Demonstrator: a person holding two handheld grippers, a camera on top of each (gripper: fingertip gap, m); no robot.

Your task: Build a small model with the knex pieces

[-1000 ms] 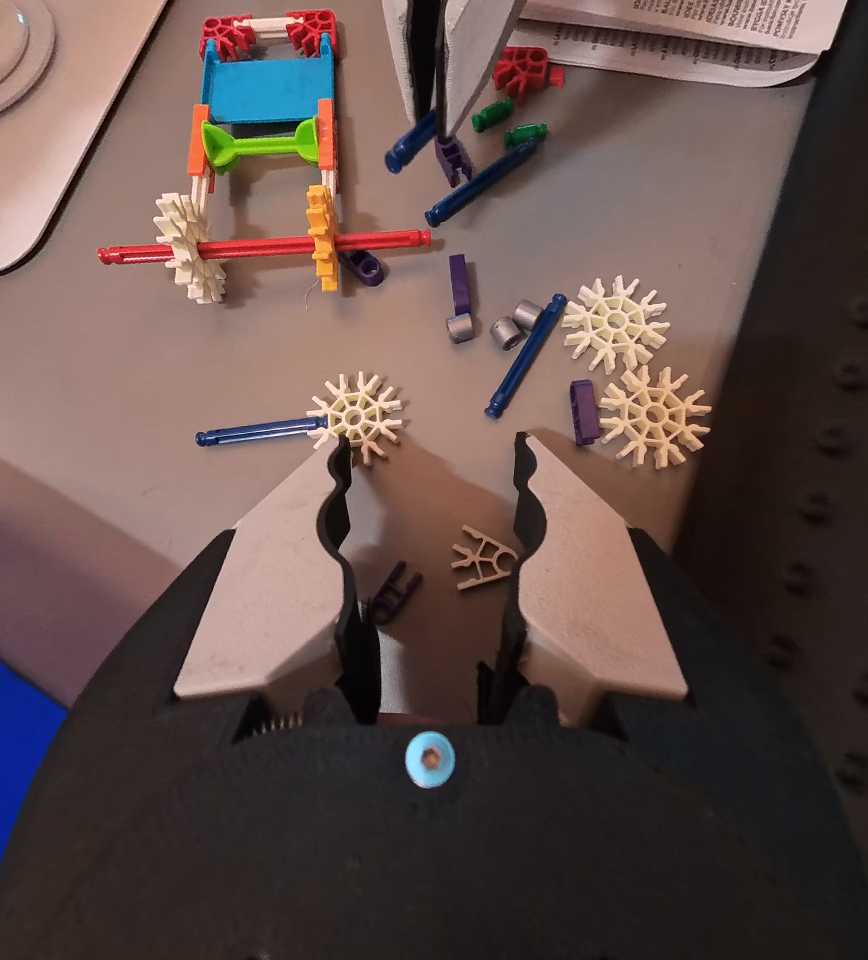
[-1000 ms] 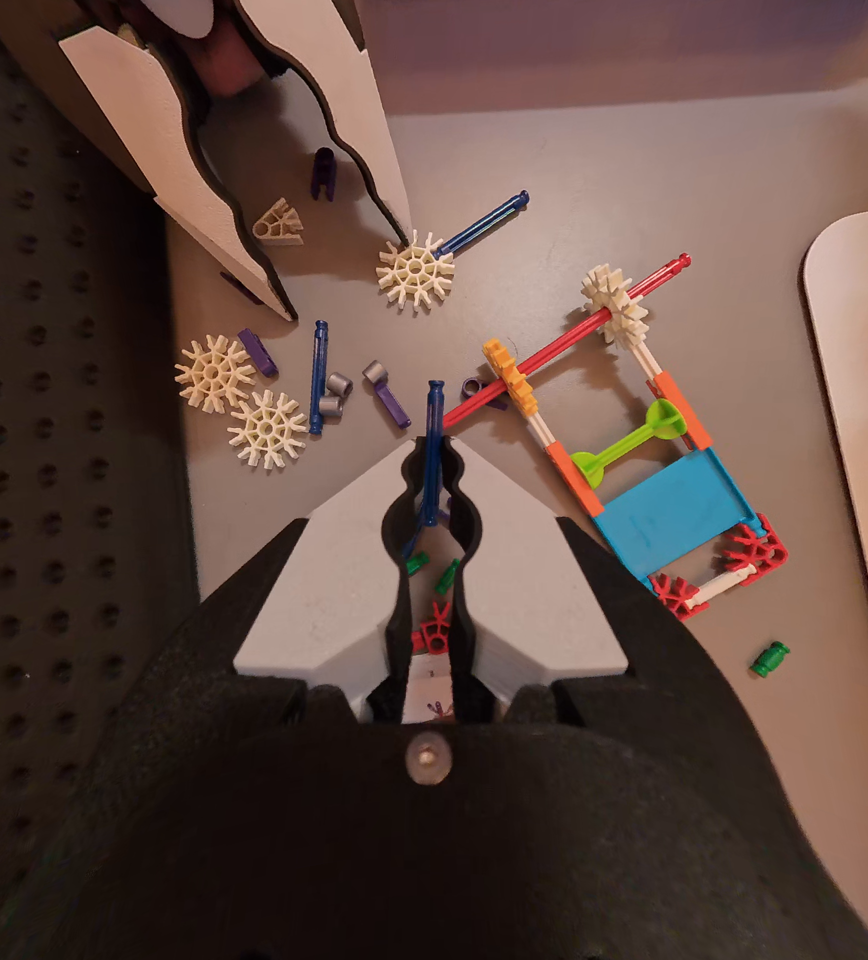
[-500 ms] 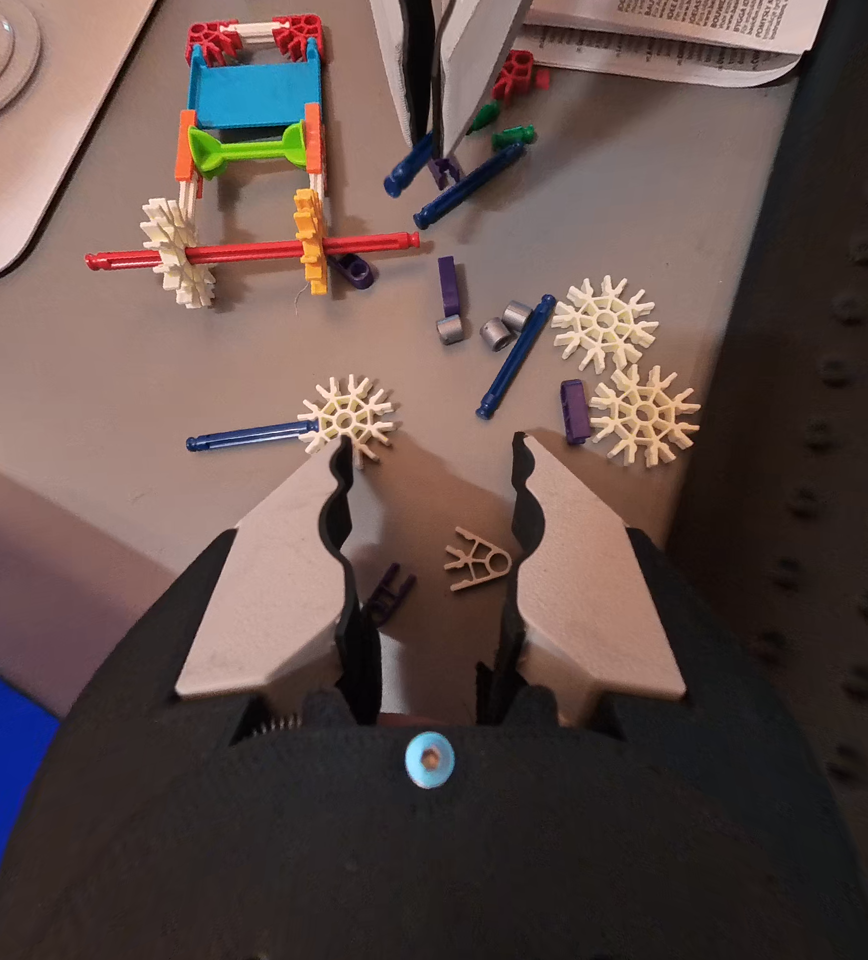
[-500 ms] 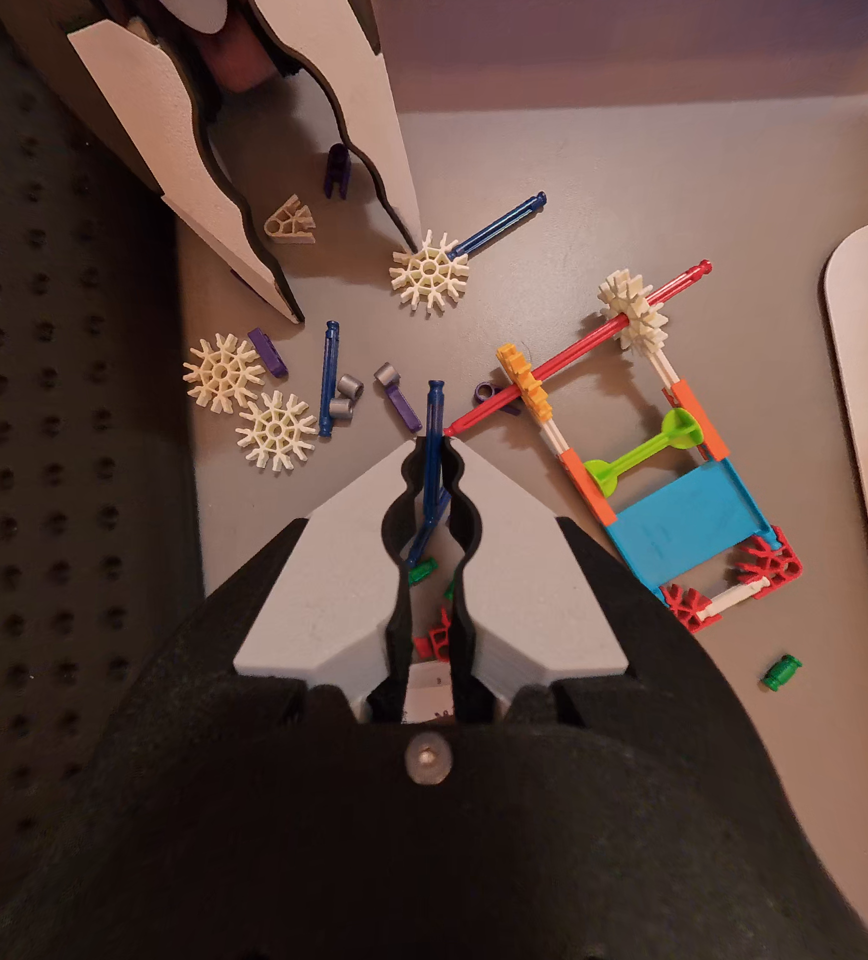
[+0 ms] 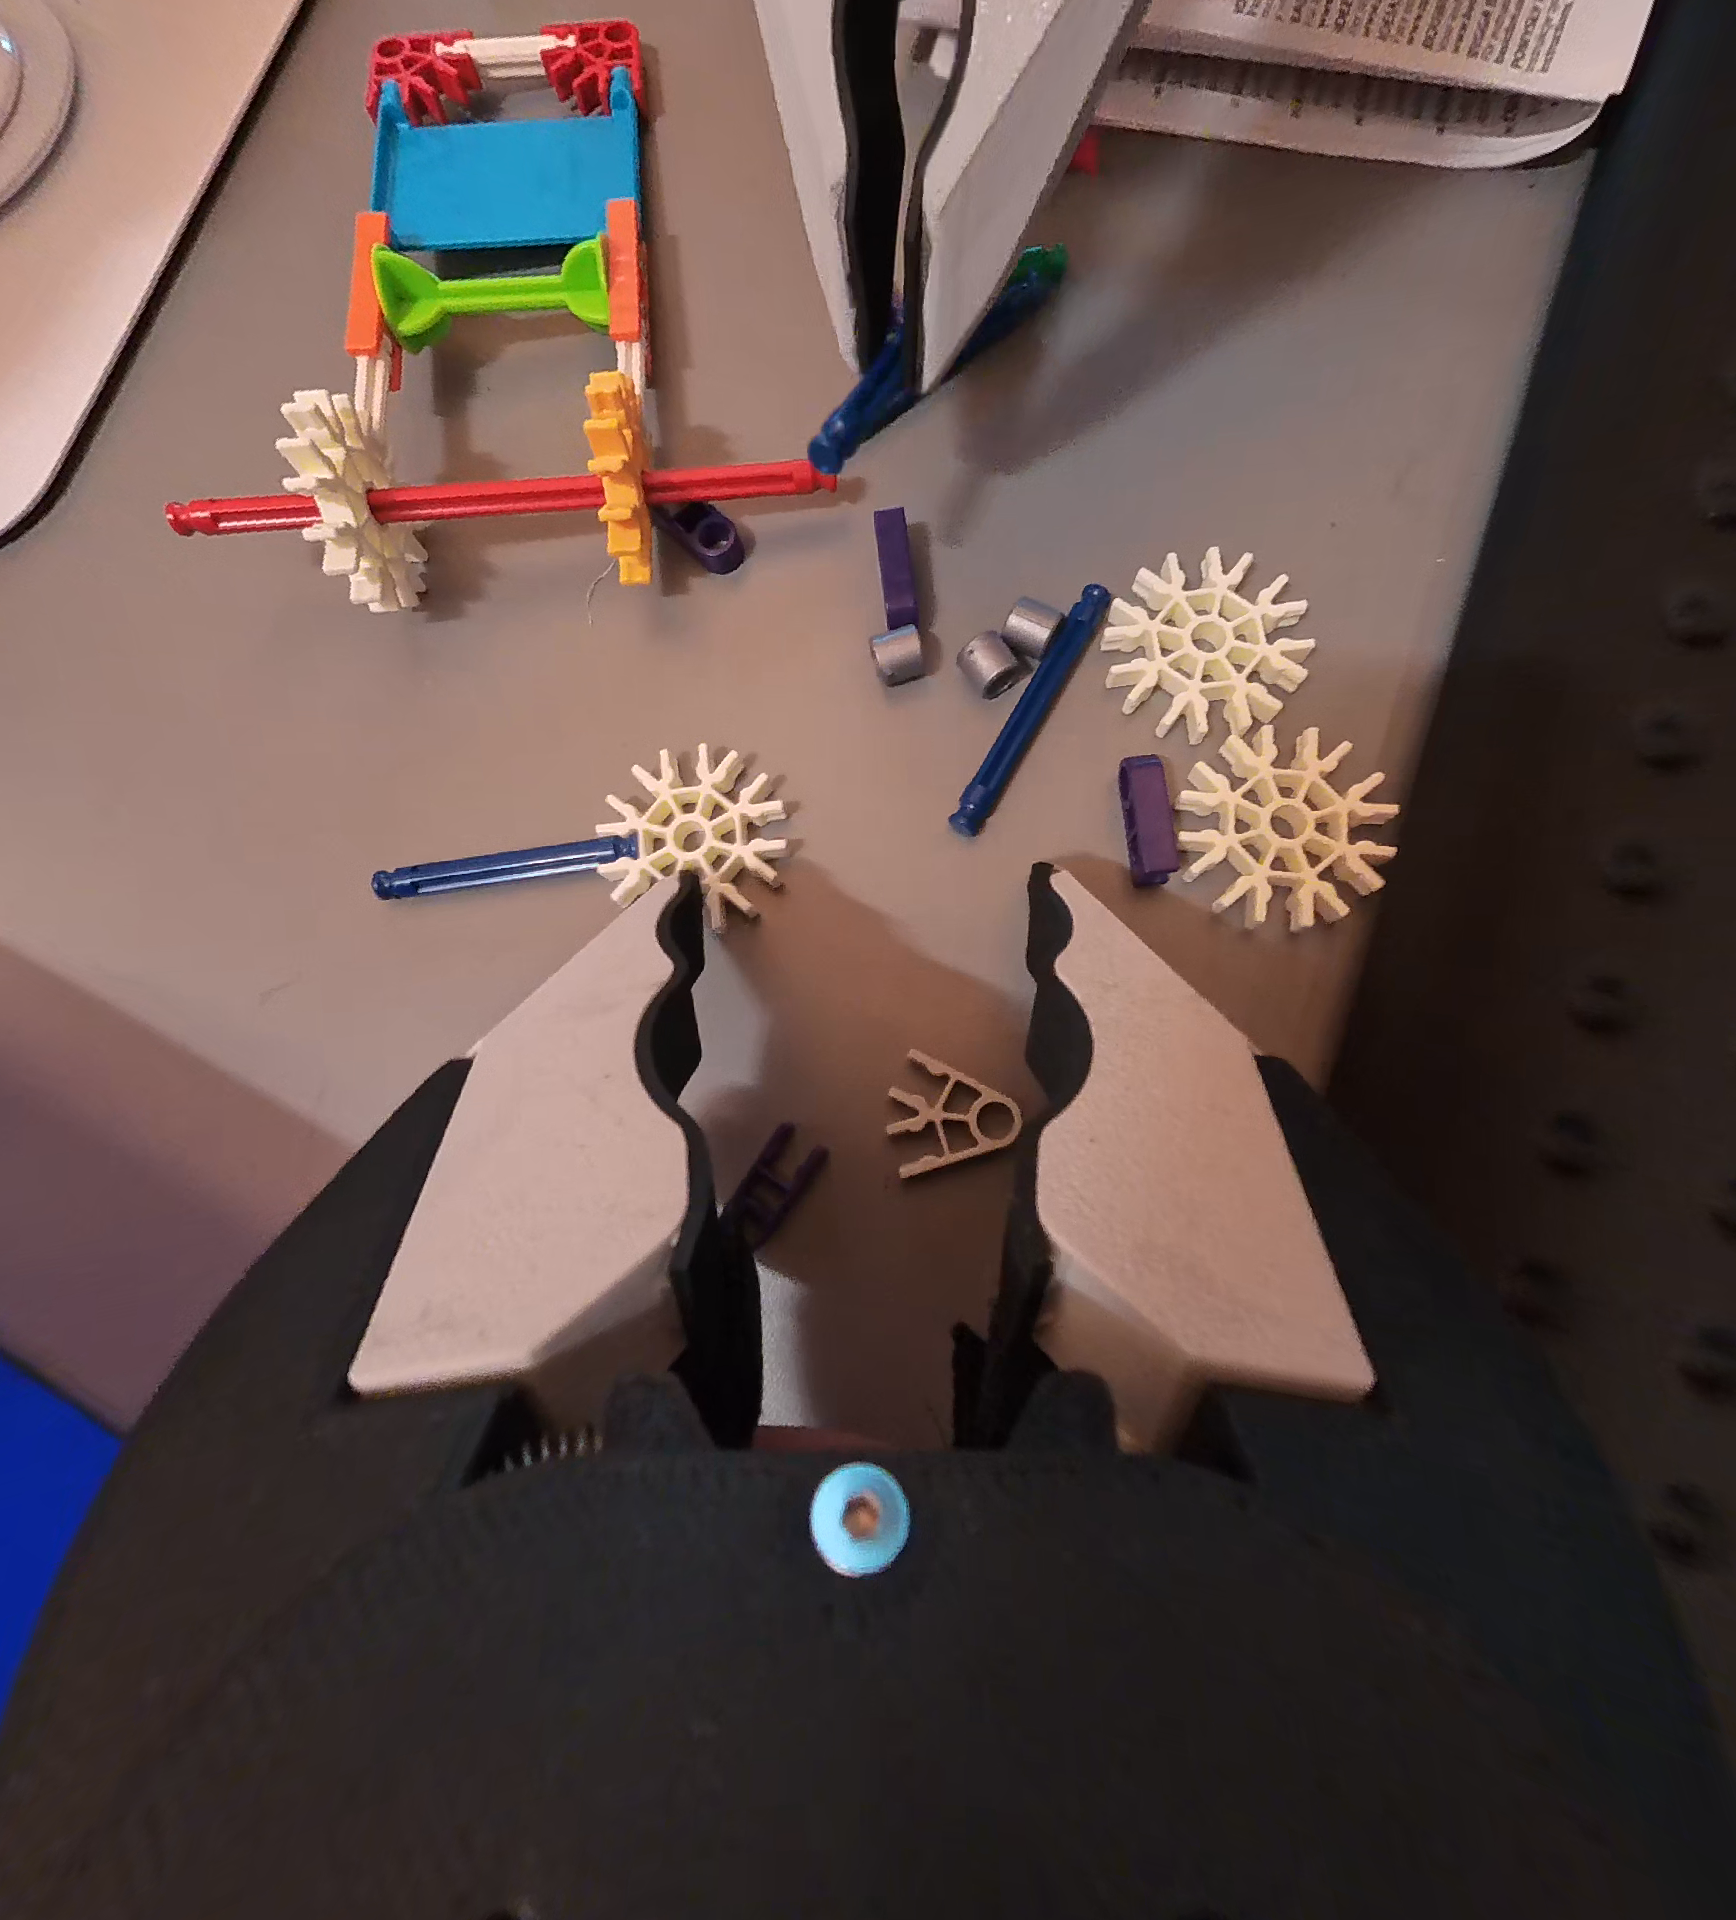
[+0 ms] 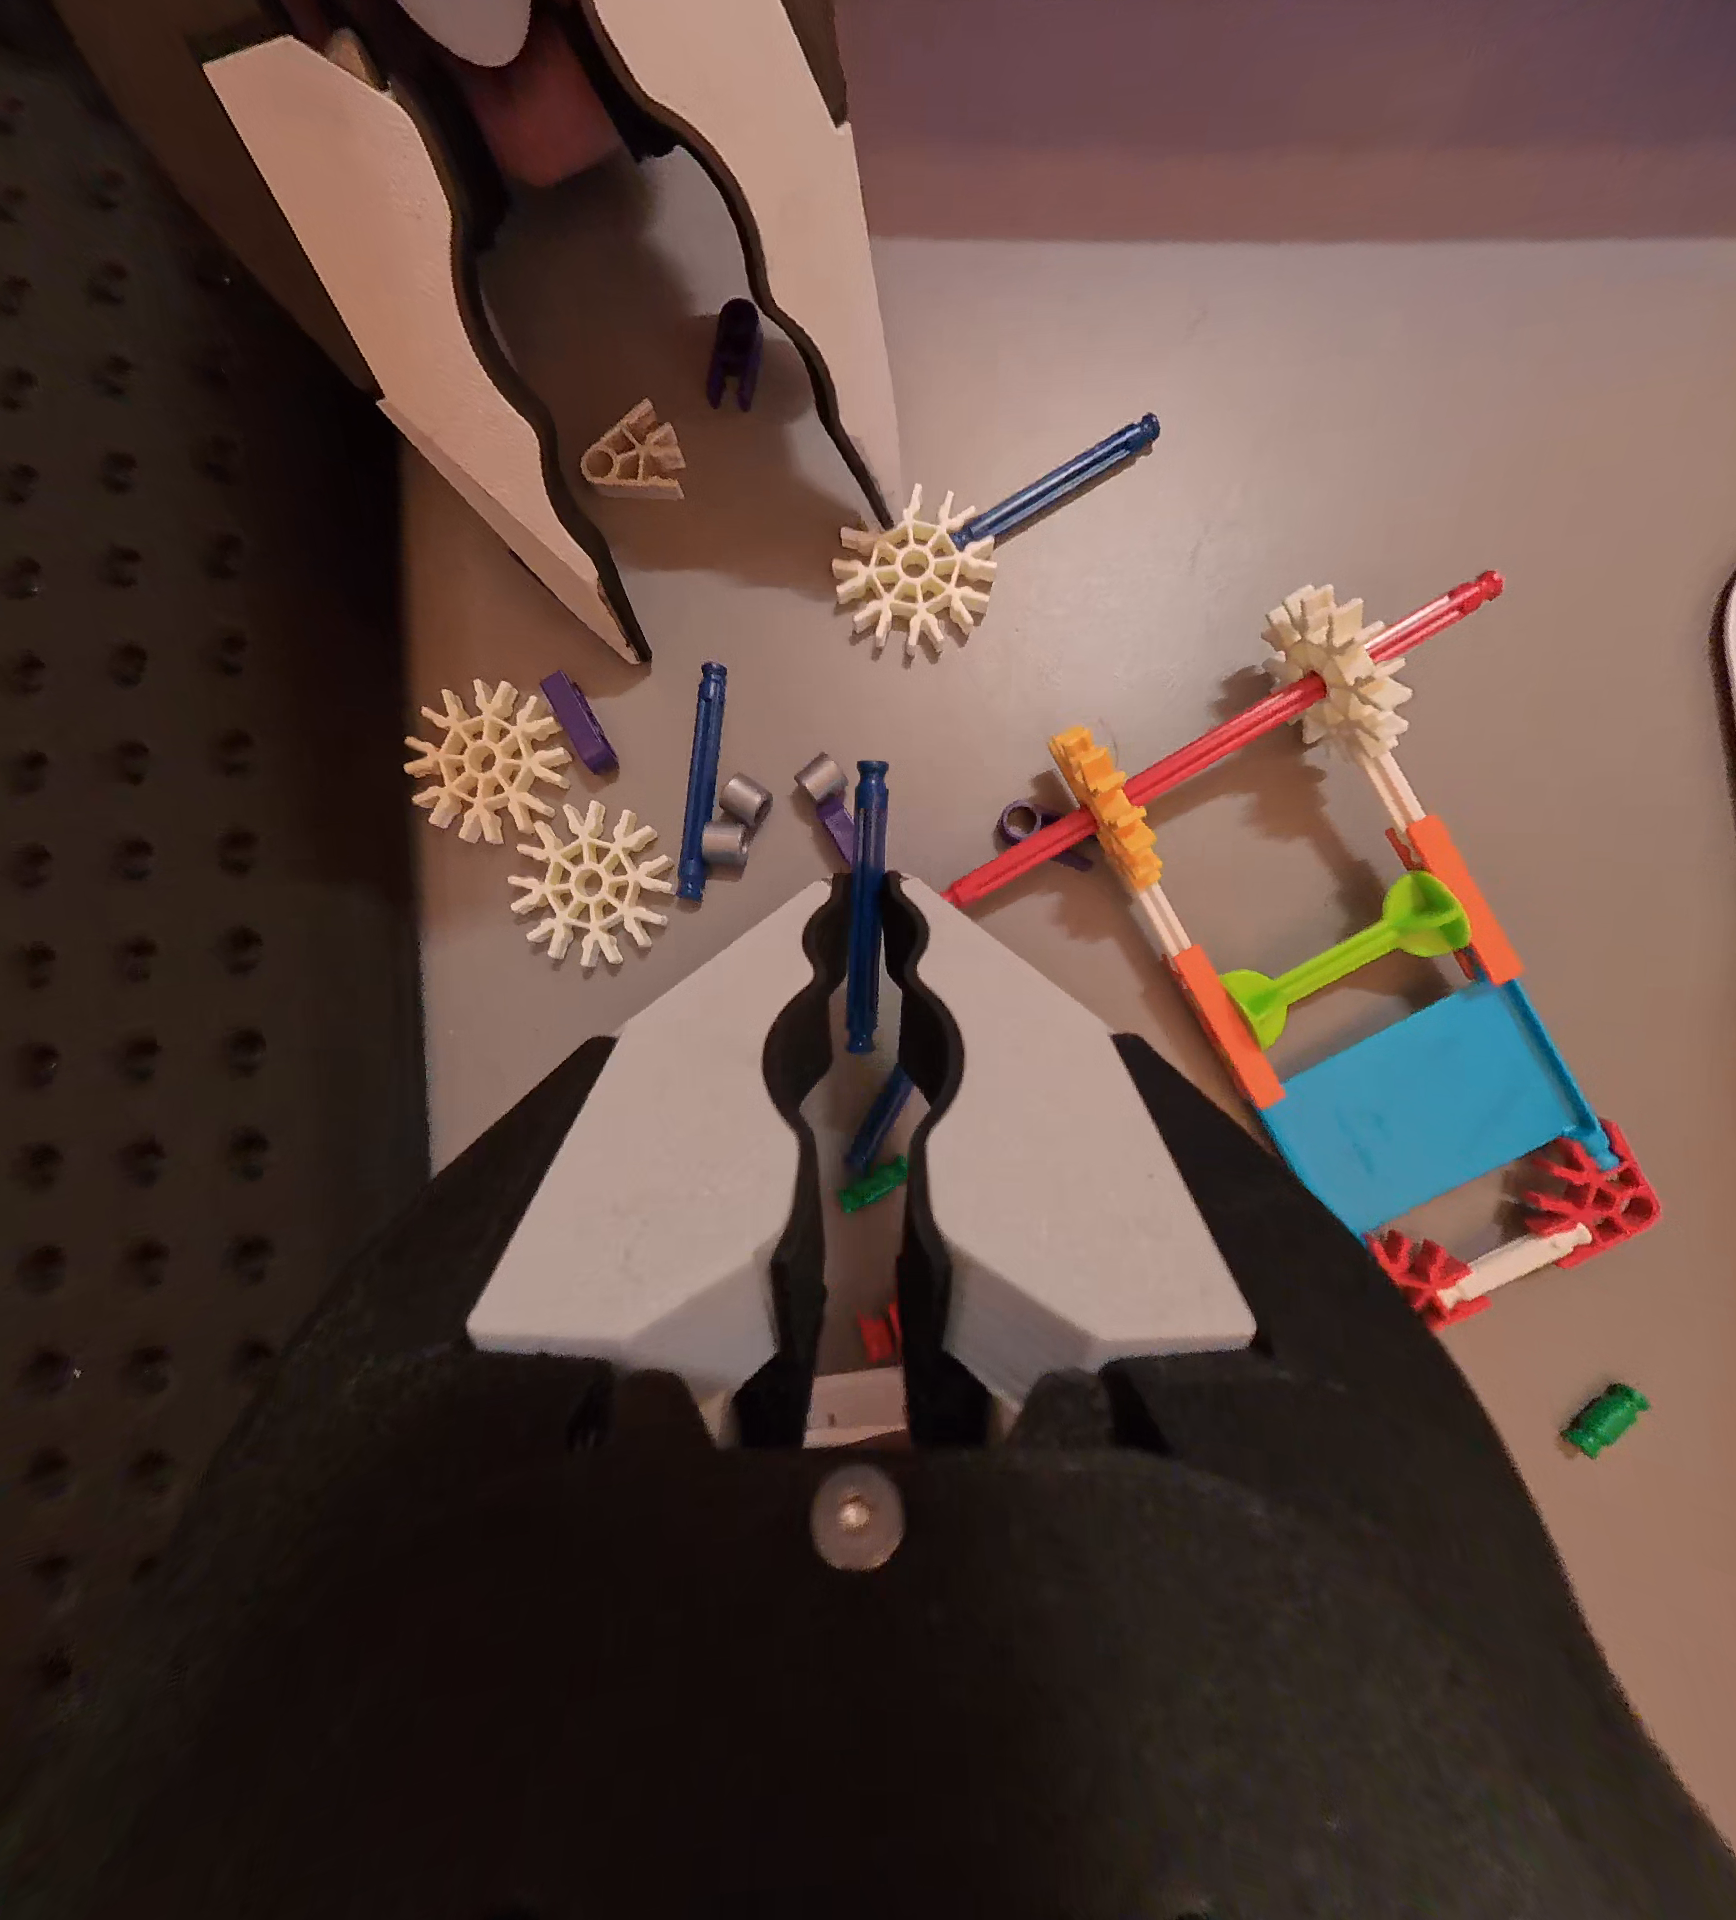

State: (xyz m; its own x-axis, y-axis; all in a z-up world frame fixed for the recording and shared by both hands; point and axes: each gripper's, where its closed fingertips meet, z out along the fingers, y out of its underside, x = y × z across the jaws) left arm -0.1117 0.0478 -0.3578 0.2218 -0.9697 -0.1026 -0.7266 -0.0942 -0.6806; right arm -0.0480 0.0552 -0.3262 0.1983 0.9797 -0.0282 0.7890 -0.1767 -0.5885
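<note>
My right gripper [image 6: 866,883] is shut on a dark blue rod [image 6: 869,810] that sticks out past its fingertips, next to the free end of the red axle rod [image 6: 1217,743]. That axle belongs to a colourful toy frame [image 6: 1415,1112] with a blue panel. In the left wrist view the right gripper [image 5: 905,343] holds the blue rod [image 5: 848,426] just above the red axle's end [image 5: 718,483]. My left gripper [image 5: 859,888] is open and empty, low over the table. A tan connector [image 5: 952,1117] and a purple clip [image 5: 776,1179] lie between its fingers. A white snowflake connector [image 5: 698,831] on a blue rod touches its left fingertip.
Two white snowflake connectors [image 5: 1207,644] [image 5: 1285,821], grey spacers [image 5: 994,660], purple pieces [image 5: 895,566] and a blue rod [image 5: 1030,712] lie right of centre. Printed paper [image 5: 1363,94] lies at the back, a dark perforated mat [image 5: 1674,935] on the right, a pale board [image 5: 64,312] on the left. A green piece [image 6: 1602,1418] lies apart. The gap from one gripper's tips to the other's is roughly 8 cm. The left gripper is farther from the green piece [image 6: 1602,1418], some 25 cm, than the right, some 20 cm.
The right gripper has carried its blue rod away from the other loose rod, toward the red axle's free end. The left gripper stays open in place.
</note>
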